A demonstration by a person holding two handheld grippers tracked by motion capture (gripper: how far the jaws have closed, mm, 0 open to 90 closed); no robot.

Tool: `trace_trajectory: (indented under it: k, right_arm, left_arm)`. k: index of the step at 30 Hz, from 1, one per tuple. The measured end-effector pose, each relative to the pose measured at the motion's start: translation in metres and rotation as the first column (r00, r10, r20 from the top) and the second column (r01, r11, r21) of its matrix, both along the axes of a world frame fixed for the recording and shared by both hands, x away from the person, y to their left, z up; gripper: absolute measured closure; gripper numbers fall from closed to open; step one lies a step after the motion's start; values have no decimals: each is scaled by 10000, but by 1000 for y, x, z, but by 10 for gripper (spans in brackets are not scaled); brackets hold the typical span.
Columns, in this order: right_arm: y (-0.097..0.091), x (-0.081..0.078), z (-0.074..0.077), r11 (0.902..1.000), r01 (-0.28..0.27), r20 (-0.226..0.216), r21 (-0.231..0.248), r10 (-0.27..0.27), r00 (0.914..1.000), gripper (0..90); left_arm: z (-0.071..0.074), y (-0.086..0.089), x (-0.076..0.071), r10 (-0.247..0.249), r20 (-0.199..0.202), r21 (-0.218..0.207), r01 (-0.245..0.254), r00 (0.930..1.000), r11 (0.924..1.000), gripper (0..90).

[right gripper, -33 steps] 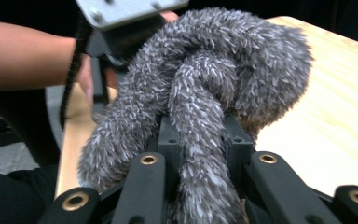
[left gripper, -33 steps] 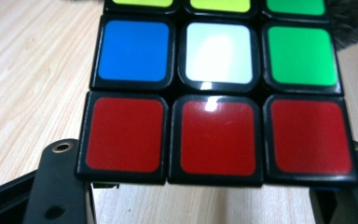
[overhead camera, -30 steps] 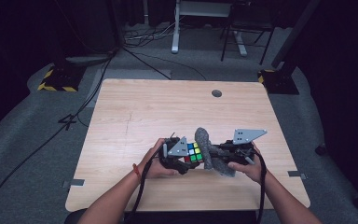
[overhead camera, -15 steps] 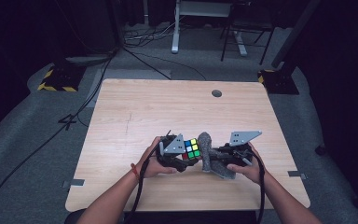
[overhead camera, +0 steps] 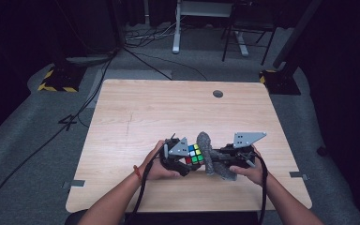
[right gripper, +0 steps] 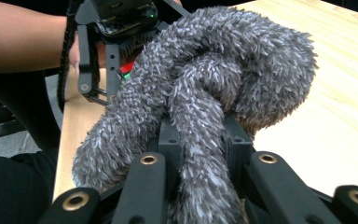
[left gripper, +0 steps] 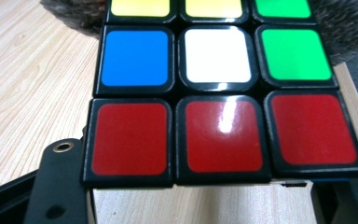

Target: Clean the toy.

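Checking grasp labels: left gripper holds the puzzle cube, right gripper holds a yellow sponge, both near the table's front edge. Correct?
Not quite. The right gripper is shut on a grey fuzzy cloth, not a yellow sponge; the right gripper view shows it plainly. The rest stands: the left gripper holds the puzzle cube, near the front edge of the table.

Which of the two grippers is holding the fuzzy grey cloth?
The right gripper grips the grey cloth; the left gripper holds the puzzle cube instead.

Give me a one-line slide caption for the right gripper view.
Right gripper clamps a fuzzy grey cloth against the puzzle cube held by the left gripper.
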State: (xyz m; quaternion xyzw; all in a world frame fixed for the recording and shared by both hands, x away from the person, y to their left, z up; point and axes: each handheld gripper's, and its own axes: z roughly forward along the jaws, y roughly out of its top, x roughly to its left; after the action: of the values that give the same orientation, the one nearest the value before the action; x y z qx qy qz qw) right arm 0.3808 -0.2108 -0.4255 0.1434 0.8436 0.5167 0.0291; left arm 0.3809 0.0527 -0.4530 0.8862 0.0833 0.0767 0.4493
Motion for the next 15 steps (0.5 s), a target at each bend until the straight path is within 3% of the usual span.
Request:
trace_trajectory:
  k: [3, 7, 10, 15]
  right_arm:
    - [0, 1, 1, 9998, 64, -49, -184, -65, 10000, 752]
    - [1, 2, -3, 9992, 31, -175, -391, -38, 9998, 753]
    - [4, 1, -3, 9989, -26, -147, -475, 19, 9999, 754]
    - [1, 2, -3, 9987, 111, -144, -489, -118, 9998, 754]
  left_arm:
    - [-2, -1, 1, -45, -354, -26, 44, 9994, 10000, 325]
    - [-3, -3, 0, -422, -496, 123, 428, 9979, 9990, 293]
    - [-3, -6, -3, -571, -380, 363, 585, 9976, 9976, 287]
    - [2, -3, -3, -389, -36, 212, 389, 9992, 9990, 302]
